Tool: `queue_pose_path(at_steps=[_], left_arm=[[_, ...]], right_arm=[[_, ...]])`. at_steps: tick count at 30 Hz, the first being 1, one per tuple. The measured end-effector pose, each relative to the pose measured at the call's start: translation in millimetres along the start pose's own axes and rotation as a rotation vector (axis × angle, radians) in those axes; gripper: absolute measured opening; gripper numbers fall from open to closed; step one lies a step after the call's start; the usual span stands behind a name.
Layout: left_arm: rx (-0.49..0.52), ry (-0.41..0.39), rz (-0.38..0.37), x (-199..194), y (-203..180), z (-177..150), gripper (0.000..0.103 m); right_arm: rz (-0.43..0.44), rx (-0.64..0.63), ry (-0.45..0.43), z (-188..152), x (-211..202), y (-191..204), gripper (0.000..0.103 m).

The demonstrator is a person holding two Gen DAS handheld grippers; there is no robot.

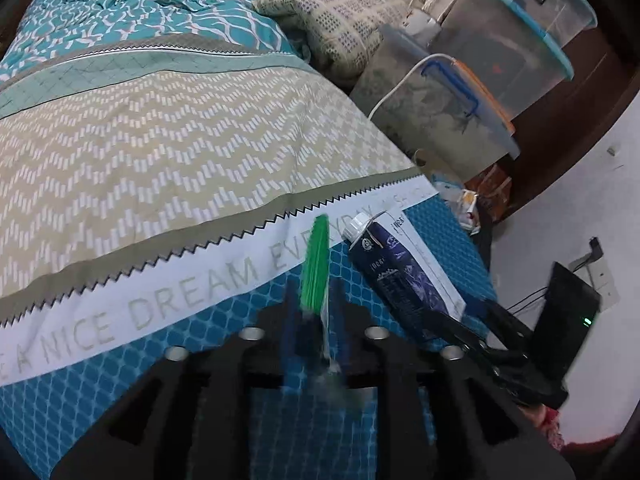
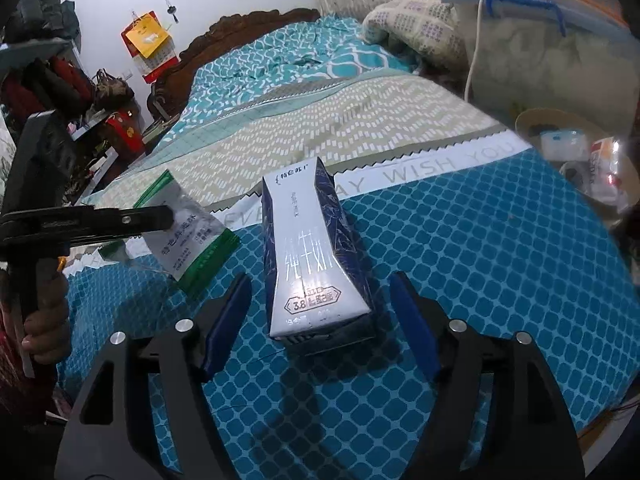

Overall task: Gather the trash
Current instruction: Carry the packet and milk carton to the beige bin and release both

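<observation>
A dark blue and white milk carton [image 2: 316,256] lies on the blue bedspread [image 2: 480,264]. My right gripper [image 2: 320,292] is open, one blue pad on each side of the carton's near end, not touching it. My left gripper [image 1: 314,300] is shut on a green-edged clear snack wrapper [image 1: 316,256], held edge-on above the bed. In the right wrist view the left gripper [image 2: 168,216] holds the wrapper [image 2: 188,228] just left of the carton. The carton also shows in the left wrist view [image 1: 400,268] with the right gripper [image 1: 476,332] at its near end.
The bed's patterned quilt [image 1: 180,152] stretches away with a folded blanket [image 1: 340,20] at the far side. Stacked plastic storage boxes [image 1: 500,52] and a white cable [image 1: 400,84] stand beside the bed. A black device [image 1: 564,320] is at the right. Cluttered shelves [image 2: 60,88] stand at the left.
</observation>
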State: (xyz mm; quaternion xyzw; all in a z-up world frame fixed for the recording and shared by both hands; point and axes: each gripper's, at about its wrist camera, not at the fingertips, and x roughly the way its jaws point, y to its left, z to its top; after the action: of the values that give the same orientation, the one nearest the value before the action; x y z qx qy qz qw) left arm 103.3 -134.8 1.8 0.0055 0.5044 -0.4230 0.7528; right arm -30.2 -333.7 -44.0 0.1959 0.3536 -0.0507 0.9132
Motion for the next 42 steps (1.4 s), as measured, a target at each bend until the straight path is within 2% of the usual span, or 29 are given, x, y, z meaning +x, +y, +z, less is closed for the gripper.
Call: queue_pose_path(at_steps=[8, 9, 11, 12, 13, 14, 19, 23, 26, 30, 33, 38, 42], left_arm=[[0.030, 0.040, 0.041, 23, -10, 0, 0.021], [0.038, 0.040, 0.045, 24, -11, 0, 0.017], [0.052, 0.048, 0.042, 28, -13, -2, 0.001], [0.052, 0.054, 0.035, 29, -14, -2, 0.001], [0.054, 0.057, 0.033, 31, -15, -2, 0.001], [0.057, 0.059, 0.030, 32, -17, -1, 0.001], [0.112, 0.058, -0.009, 39, -45, 17, 0.001], [0.165, 0.071, -0.063, 53, -80, 39, 0.001], [0.223, 0.076, -0.104, 67, -116, 59, 0.001], [0.300, 0.084, -0.149, 95, -167, 87, 0.001], [0.340, 0.108, -0.167, 128, -205, 111, 0.001], [0.391, 0.126, -0.133, 179, -245, 146, 0.001], [0.422, 0.156, -0.071, 225, -262, 170, 0.001]], right_arm=[[-0.014, -0.003, 0.007, -4, 2, -2, 0.075], [-0.014, -0.005, 0.009, -5, 3, -2, 0.075], [-0.015, -0.010, 0.016, -5, 7, -1, 0.075], [-0.015, -0.013, 0.019, -5, 10, -1, 0.073], [-0.013, -0.018, 0.023, -5, 12, -2, 0.059], [0.014, -0.016, 0.025, -5, 13, -3, 0.059], [0.018, 0.057, -0.027, -3, 2, -19, 0.057], [-0.002, 0.152, -0.104, 3, -19, -52, 0.056], [-0.059, 0.202, -0.172, 13, -43, -85, 0.055], [-0.109, 0.281, -0.249, 26, -72, -135, 0.054], [-0.106, 0.350, -0.299, 36, -91, -175, 0.054], [-0.180, 0.380, -0.379, 64, -113, -225, 0.054], [-0.275, 0.374, -0.332, 85, -106, -268, 0.054]])
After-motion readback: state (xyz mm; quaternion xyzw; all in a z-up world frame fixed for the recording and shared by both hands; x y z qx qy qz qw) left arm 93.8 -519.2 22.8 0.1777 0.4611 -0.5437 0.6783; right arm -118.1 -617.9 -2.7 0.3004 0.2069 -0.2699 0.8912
